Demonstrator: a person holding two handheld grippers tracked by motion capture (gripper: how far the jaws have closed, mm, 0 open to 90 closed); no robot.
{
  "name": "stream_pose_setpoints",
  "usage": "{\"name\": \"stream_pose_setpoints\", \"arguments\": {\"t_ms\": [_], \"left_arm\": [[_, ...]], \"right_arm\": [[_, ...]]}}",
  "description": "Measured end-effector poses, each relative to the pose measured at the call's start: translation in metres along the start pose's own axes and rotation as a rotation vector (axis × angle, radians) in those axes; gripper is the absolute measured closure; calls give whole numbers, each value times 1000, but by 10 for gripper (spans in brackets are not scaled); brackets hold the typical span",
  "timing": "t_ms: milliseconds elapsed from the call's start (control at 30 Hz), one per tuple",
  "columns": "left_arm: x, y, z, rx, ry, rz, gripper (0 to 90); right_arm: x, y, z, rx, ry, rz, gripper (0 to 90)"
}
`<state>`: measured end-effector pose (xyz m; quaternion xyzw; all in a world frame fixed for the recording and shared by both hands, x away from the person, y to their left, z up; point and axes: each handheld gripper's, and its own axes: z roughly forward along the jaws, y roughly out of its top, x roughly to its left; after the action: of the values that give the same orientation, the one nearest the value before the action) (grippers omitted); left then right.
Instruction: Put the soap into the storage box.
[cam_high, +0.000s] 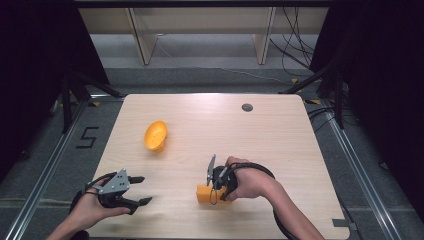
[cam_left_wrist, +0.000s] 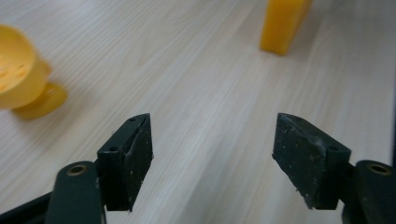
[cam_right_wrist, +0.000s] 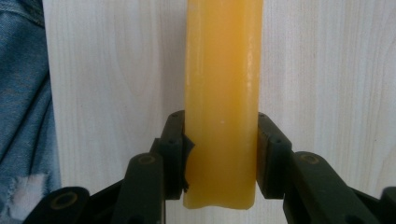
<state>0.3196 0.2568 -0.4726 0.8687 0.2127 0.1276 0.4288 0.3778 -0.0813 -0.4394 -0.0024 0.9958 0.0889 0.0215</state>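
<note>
Currently my left gripper (cam_high: 134, 192) hovers wide apart and empty near the tabletop's (cam_high: 280, 135) front left corner, aimed toward the tipped yellow cup (cam_high: 155, 135) left of centre. My right gripper (cam_right_wrist: 220, 156) is clamped on the yellow block (cam_right_wrist: 222, 93) by the front edge, so I judge grasping done; next comes lifting it clear.

On the counter (cam_high: 280, 130), a tipped cup (cam_high: 155, 135) lies left of centre, a block (cam_high: 205, 193) stands nearer the front edge between the right gripper's (cam_high: 216, 189) fingers (cam_right_wrist: 172, 154), and the left gripper (cam_high: 134, 190) sits at the front-left corner, well apart from both.
</note>
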Motion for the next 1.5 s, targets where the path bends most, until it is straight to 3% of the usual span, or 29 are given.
{"name": "stream_pose_setpoints", "arguments": {"t_ms": [33, 67, 100, 133, 267, 300, 333, 367, 433, 533, 600, 633, 667, 900, 1100, 1233, 1467, 1500], "left_arm": [[-2, 4, 1, 5, -28, 13, 287], [-5, 8, 4, -9, -48, 12, 293], [-7, 12, 5, -6, -50, 43, 306], [-11, 22, 10, -14, -79, 54, 308], [-19, 40, 19, -44, -118, 78, 309], [-21, 46, 23, -44, -130, 94, 308], [-24, 53, 28, -51, -151, 100, 305], [-26, 59, 33, -51, -166, 113, 298], [-30, 72, 44, -45, -190, 152, 275], [-33, 85, 58, -47, -201, 201, 249], [-33, 88, 65, -30, -197, 241, 245], [-32, 88, 69, -33, -199, 241, 246], [-32, 88, 71, -28, -212, 239, 249], [-33, 82, 87, -27, -282, 216, 351], [-33, 82, 90, -45, -305, 211, 412], [-34, 85, 88, -62, -325, 230, 553], [-34, 84, 85, -53, -338, 223, 591], [-33, 85, 85, -53, -347, 238, 600]], "right_arm": [[0, 0, 0, 0, 0, 0, 620], [2, -1, -2, 12, 2, 41, 621], [2, -2, -4, -7, 7, 45, 621], [2, -2, -5, -14, 14, 47, 622], [4, -3, -11, -41, 16, 59, 622], [7, -2, -14, -28, 28, 95, 622], [8, -1, -16, -50, 33, 109, 621], [7, 0, -18, -80, 17, 71, 622], [10, 4, -23, -101, 34, 90, 622], [13, 7, -30, -95, 42, 130, 622], [12, 9, -32, -107, 39, 100, 622], [13, 10, -33, -102, 45, 116, 622], [10, 11, -32, -136, 36, 73, 622], [9, 18, -33, -144, 43, 60, 621], [11, 23, -33, -156, 46, 34, 621], [11, 26, -34, -154, 44, 8, 620], [14, 28, -35, -160, 37, -28, 619], [14, 28, -34, -160, 35, -44, 618]]}}
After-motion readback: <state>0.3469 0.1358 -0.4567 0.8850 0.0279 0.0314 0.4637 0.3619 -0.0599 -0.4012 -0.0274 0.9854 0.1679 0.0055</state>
